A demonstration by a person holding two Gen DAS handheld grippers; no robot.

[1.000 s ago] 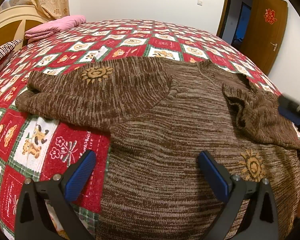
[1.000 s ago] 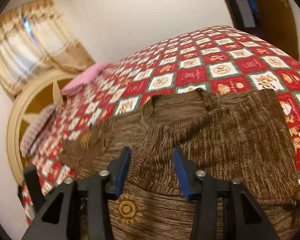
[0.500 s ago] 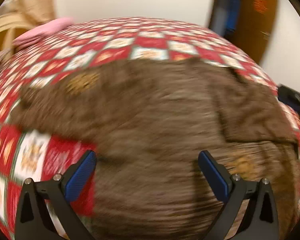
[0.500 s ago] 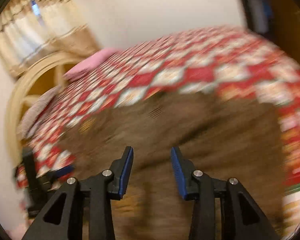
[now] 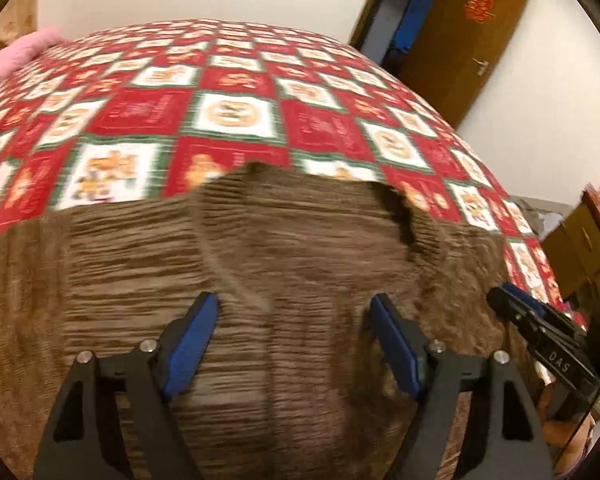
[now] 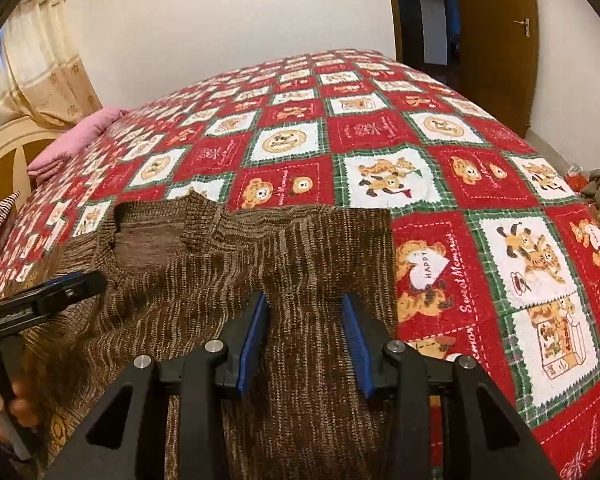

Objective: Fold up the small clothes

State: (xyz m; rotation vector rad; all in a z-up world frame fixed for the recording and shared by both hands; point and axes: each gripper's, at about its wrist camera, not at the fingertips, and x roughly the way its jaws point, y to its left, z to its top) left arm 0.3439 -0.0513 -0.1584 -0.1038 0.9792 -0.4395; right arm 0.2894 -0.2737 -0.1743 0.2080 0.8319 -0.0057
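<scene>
Left gripper (image 5: 294,340) over the brown knit sweater (image 6: 260,264), jaws closing, pads clear of the knit and nothing pinched between them; right gripper (image 6: 306,340) part-way apart above the sweater's right side, released, holding nothing; we see cloth under both but no pad pressing it. Sweater lies flat on the patchwork bedspread (image 6: 480,184), neckline (image 6: 148,240) toward the far side, right edge straight as if a sleeve is already turned in.

We judge the step in hand to be taking hold for the next fold; to do it well we would pinch both layers near the edge, the two grippers level with each other, then lift only enough to carry the knit over without dragging the bulk; loose knit stretches, so a shallow bite may slip.

Right wrist view is sharp; it shows the neckline, the curtain (image 6: 40,72), the pink pillow (image 6: 80,140). Left wrist view is smeared; only it shows the wardrobe (image 5: 580,248) beyond the bed.
</scene>
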